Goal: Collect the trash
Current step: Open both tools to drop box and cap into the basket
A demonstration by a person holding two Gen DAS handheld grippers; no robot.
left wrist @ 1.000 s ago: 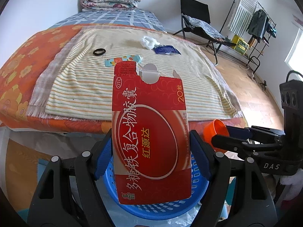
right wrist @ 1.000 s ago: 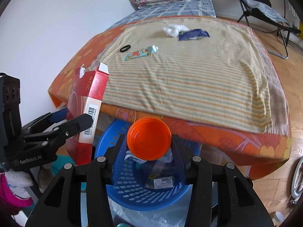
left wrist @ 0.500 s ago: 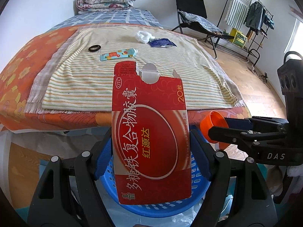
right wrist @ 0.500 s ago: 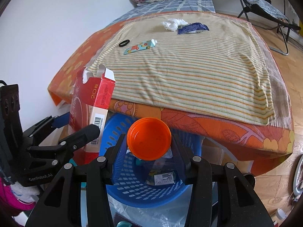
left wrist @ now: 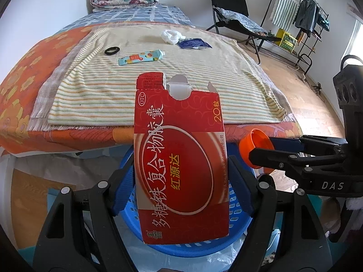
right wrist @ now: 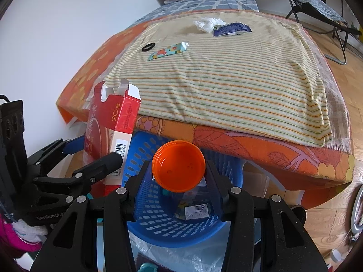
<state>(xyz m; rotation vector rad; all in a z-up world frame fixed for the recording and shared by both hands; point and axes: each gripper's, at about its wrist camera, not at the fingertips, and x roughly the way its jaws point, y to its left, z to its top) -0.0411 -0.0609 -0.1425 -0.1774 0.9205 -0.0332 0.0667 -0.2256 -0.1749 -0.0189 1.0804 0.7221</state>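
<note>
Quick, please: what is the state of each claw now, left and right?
Left claw: closed on the red medicine box, held over the blue basket.
Right claw: closed on the orange cap, also over the basket.

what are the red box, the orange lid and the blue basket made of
Red box: thin glossy printed cardboard, going by its torn white flaps. Orange lid: smooth, slightly see-through plastic, probably. Blue basket: moulded plastic with slotted walls.

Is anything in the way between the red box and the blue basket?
No. The red box in the left tongs hangs right over the blue basket, open-topped, nothing visible between.
</note>
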